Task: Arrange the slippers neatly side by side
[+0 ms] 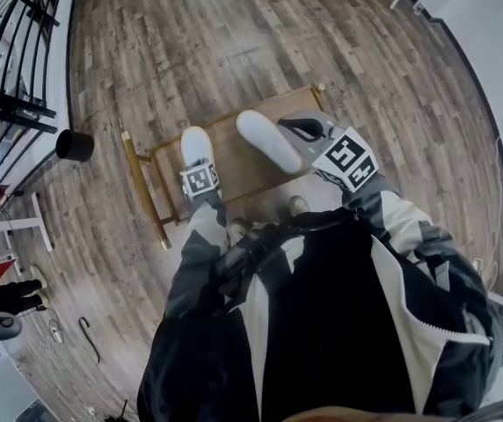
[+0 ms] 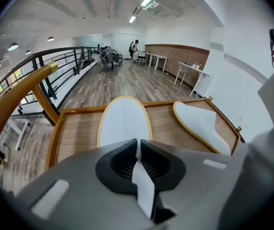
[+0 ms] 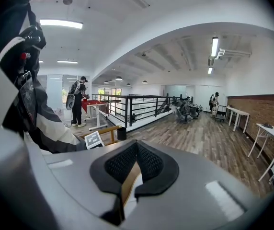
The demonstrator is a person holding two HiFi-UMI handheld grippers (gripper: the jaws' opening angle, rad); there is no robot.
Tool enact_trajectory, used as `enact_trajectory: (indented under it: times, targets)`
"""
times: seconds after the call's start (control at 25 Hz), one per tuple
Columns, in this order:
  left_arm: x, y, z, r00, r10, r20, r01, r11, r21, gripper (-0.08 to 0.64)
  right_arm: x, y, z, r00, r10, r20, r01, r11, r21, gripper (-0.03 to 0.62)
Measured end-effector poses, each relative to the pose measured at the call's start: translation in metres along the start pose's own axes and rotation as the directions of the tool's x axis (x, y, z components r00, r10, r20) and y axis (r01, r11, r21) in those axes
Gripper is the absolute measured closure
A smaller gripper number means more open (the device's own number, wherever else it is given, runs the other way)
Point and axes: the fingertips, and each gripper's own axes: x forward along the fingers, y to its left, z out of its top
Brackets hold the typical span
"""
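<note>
Low wood rack [image 1: 232, 161] w/ slippers [image 1: 269, 139], plank floor [image 1: 234, 42].

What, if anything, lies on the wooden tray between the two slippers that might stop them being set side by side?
Nothing visible does. Only bare wood of the tray separates the left slipper from the right slipper, which lies at an angle to it.

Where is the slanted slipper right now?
The slanted slipper is on the right half of the wooden tray in head view, right of the straight slipper, the right tongs clamped on its outer edge.
</note>
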Motion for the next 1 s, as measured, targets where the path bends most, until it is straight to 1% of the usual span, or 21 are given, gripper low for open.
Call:
enact_trajectory:
  times: [0.12, 0.2, 0.32, 0.36, 0.44, 0.52, 0.6, 0.68, 0.72, 0.8, 0.88, 1.0]
  targets:
    - [-0.015, -0.006, 0.012, 0.997, -0.026, 0.069, 0.029, 0.999, -0.042, 0.534, 0.005, 0.007, 0.002, 1.000, 0.025, 0.009, -0.025, 1.000, -0.006, 0.589]
    - [-0.031, -0.013, 0.026, 0.990, -0.039, 0.134, 0.047, 0.997, -0.056, 0.534, 0.008, 0.011, 0.003, 0.999, 0.046, 0.016, -0.046, 0.999, -0.014, 0.589]
    - [-0.065, -0.026, 0.053, 0.969, -0.049, 0.242, 0.054, 0.998, -0.015, 0.534, 0.013, 0.015, 0.004, 0.997, 0.076, 0.029, -0.075, 0.997, -0.019, 0.589]
    - [-0.077, -0.029, 0.062, 0.958, -0.056, 0.280, 0.057, 0.998, 0.003, 0.534, 0.016, 0.016, 0.005, 0.996, 0.084, 0.034, -0.084, 0.996, -0.019, 0.589]
    - [-0.105, -0.039, 0.080, 0.931, -0.079, 0.357, 0.065, 0.997, 0.051, 0.534, 0.023, 0.019, 0.007, 0.994, 0.100, 0.041, -0.099, 0.995, -0.016, 0.589]
    - [-0.138, -0.053, 0.097, 0.896, -0.109, 0.431, 0.066, 0.991, 0.112, 0.534, 0.028, 0.022, 0.010, 0.992, 0.115, 0.052, -0.114, 0.993, -0.012, 0.589]
    - [-0.170, -0.065, 0.111, 0.857, -0.134, 0.497, 0.062, 0.985, 0.159, 0.534, 0.033, 0.023, 0.014, 0.990, 0.126, 0.064, -0.126, 0.992, -0.010, 0.589]
    - [-0.200, -0.073, 0.121, 0.822, -0.149, 0.550, 0.056, 0.982, 0.182, 0.534, 0.038, 0.025, 0.019, 0.987, 0.137, 0.078, -0.137, 0.991, -0.010, 0.589]
    - [-0.213, -0.075, 0.124, 0.807, -0.154, 0.570, 0.057, 0.981, 0.184, 0.534, 0.040, 0.027, 0.021, 0.986, 0.144, 0.084, -0.143, 0.990, -0.010, 0.589]
    - [-0.231, -0.076, 0.126, 0.787, -0.156, 0.597, 0.071, 0.984, 0.163, 0.534, 0.044, 0.029, 0.024, 0.983, 0.158, 0.092, -0.157, 0.987, -0.011, 0.589]
    - [-0.244, -0.071, 0.127, 0.773, -0.143, 0.618, 0.081, 0.989, 0.127, 0.534, 0.048, 0.031, 0.029, 0.980, 0.170, 0.101, -0.170, 0.985, -0.014, 0.589]
    - [-0.251, -0.063, 0.124, 0.769, -0.118, 0.628, 0.082, 0.993, 0.087, 0.534, 0.055, 0.034, 0.032, 0.976, 0.185, 0.110, -0.185, 0.983, -0.014, 0.589]
